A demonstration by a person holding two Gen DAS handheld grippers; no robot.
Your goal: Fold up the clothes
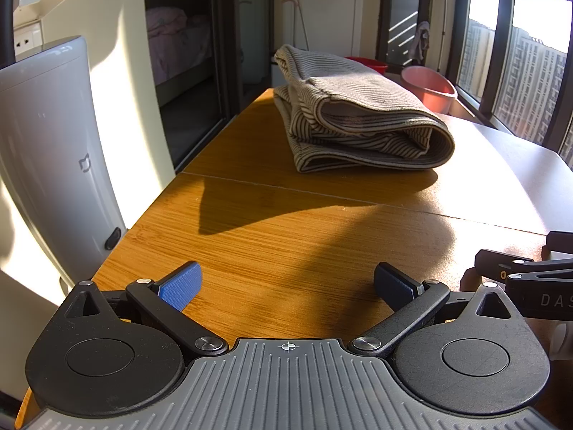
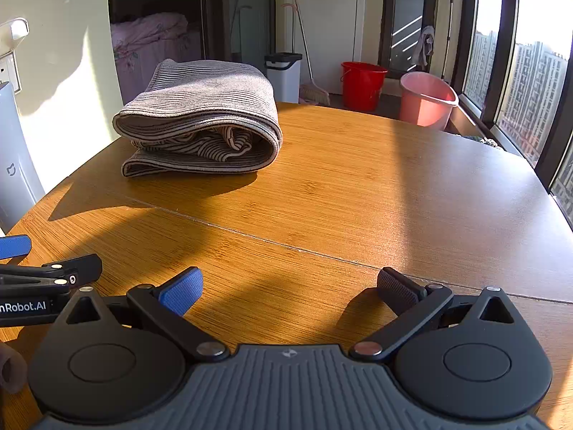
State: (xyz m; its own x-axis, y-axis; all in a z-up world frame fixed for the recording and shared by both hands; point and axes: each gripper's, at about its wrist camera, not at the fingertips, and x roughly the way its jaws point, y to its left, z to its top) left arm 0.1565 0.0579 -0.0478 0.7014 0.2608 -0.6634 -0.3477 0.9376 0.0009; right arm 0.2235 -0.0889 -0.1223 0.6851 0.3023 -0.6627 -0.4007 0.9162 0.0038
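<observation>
The wooden counter (image 2: pixel 358 186) with bamboo grain and a thin seam across it stands in a sunny room. At the left is a tall white appliance (image 1: pixel 53 150), behind it an open doorway to a bed with pink cover (image 2: pixel 147 39). At the far right are one red bucket (image 2: pixel 361 84) and one pink plastic basin (image 2: pixel 426 102) beside large windows (image 2: pixel 530 71).

One folded grey striped knitted garment (image 2: pixel 200 122) lies on the far left part of the counter, well apart from both grippers. The left gripper (image 1: pixel 286 283) has its jaws wide apart and holds nothing. The right gripper (image 2: pixel 290 286) is just beside it, also wide and empty, low over the bare wood.
</observation>
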